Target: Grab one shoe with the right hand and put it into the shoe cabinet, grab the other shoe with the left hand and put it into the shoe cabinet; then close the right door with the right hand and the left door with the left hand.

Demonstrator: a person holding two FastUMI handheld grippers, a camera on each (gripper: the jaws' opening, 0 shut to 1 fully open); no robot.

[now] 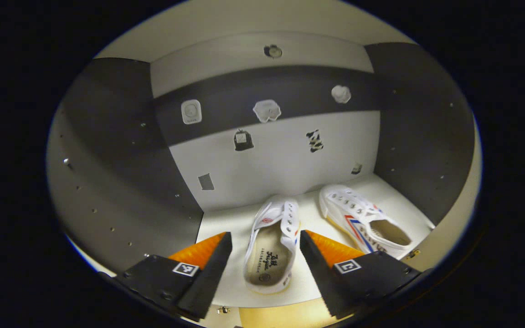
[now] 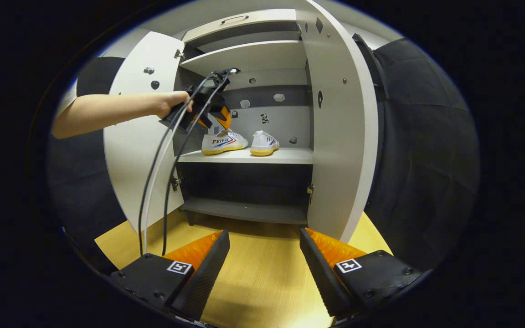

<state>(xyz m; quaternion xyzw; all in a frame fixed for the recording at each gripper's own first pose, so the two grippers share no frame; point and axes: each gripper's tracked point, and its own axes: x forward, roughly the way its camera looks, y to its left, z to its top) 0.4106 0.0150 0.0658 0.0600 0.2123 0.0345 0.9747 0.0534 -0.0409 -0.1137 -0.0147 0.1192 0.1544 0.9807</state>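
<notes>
Both views toward shoe cabinet (image 2: 335,136); left nearer.

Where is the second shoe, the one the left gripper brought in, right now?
In the left gripper view the shoe lies on the cabinet shelf between the open left gripper fingers, untouched, beside the other shoe on its right.

My left shoe (image 1: 272,246) looks like matt white canvas with small shiny metal eyelets and a smooth printed insole; the other shoe (image 1: 365,221) beside it has the same cloth upper, and in the right gripper view its sole edge looks like smooth rubber. The shelf (image 1: 308,214) under them is a smooth, matt laminate board. The cabinet doors (image 2: 340,123) have the same flat finish. The floor (image 2: 262,273) looks like smooth wood-grain laminate with a faint sheen. The cables (image 2: 162,182) look like smooth plastic.
</notes>
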